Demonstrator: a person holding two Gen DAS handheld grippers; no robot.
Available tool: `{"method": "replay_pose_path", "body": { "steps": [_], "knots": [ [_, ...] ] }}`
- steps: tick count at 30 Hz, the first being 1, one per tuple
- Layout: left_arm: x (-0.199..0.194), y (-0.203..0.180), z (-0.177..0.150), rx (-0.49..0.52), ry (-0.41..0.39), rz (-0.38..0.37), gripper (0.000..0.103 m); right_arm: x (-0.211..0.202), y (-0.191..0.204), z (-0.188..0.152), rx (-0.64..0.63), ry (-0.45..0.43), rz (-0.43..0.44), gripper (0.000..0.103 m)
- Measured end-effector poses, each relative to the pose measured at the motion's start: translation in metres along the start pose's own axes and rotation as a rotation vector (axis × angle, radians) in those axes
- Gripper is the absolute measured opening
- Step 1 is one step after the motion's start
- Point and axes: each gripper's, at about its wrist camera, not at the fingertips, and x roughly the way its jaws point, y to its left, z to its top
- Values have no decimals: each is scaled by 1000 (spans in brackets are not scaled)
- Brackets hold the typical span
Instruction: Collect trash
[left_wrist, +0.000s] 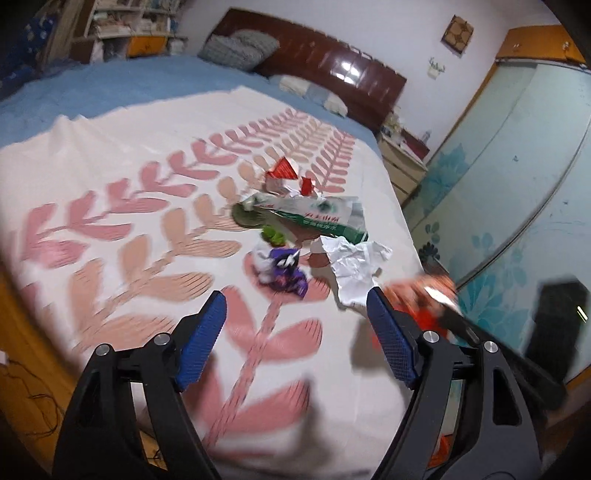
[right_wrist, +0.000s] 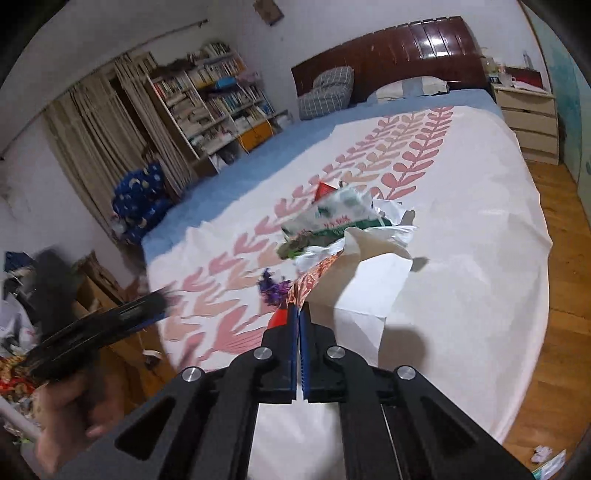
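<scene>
Keep your right gripper (right_wrist: 297, 314) clenched on the bag (right_wrist: 369, 266) edge while your open left gripper (left_wrist: 295, 306) takes the purple wrapper (left_wrist: 282, 271) at twelve o'clock.

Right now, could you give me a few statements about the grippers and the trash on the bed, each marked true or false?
1. The left gripper is open with nothing between its fingers. True.
2. The right gripper is wide open. False: it is shut on an orange patterned wrapper.
3. The trash lies on a bare wooden table. False: it lies on a white leaf-print sheet on a bed.
4. A purple wrapper lies ahead of the left gripper. True.
5. A crumpled white paper lies beside the purple wrapper. True.
</scene>
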Motion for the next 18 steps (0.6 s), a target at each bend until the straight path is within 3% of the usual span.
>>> {"method": "replay_pose_path", "body": {
  "steps": [5, 7, 9, 12, 18],
  "knots": [
    [54, -10, 8, -2, 76, 29, 74, -22, -10, -14, 26, 19, -3, 3],
    [69, -12, 5, -6, 111, 33, 60, -26, -14, -20, 38, 25, -2, 3],
    [83, -16, 2, 17, 140, 78, 39, -28, -14, -24, 33, 35, -6, 3],
    [95, -17, 1, 12, 155, 105, 21, -30, -16, -25, 34, 41, -10, 3],
    [101, -13, -2, -51, 162, 104, 16, -36, -10, -19, 22, 29, -6, 3]
  ]
}}
